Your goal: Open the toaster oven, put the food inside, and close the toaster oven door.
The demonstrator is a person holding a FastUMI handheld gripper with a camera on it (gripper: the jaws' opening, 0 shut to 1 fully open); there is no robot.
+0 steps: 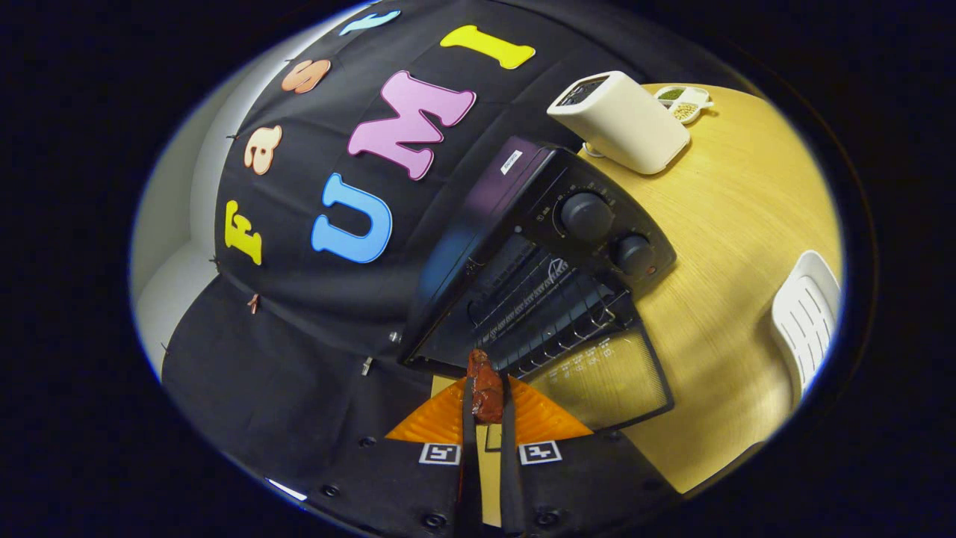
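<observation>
Wooden table (732, 246): food (485, 388) in tool (487, 407)

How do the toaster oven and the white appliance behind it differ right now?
The toaster oven is black with two knobs and its door hangs open; the white appliance is smaller, plain-sided, with no door. The oven sits just ahead of the gripper, which holds food; the appliance lies beyond. Both rest on the table.

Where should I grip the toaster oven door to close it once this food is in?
Take the door by its far free edge, coming from the front: it lies folded down flat, hinged at the oven mouth. The hand-held gripper is shut on the food.
</observation>
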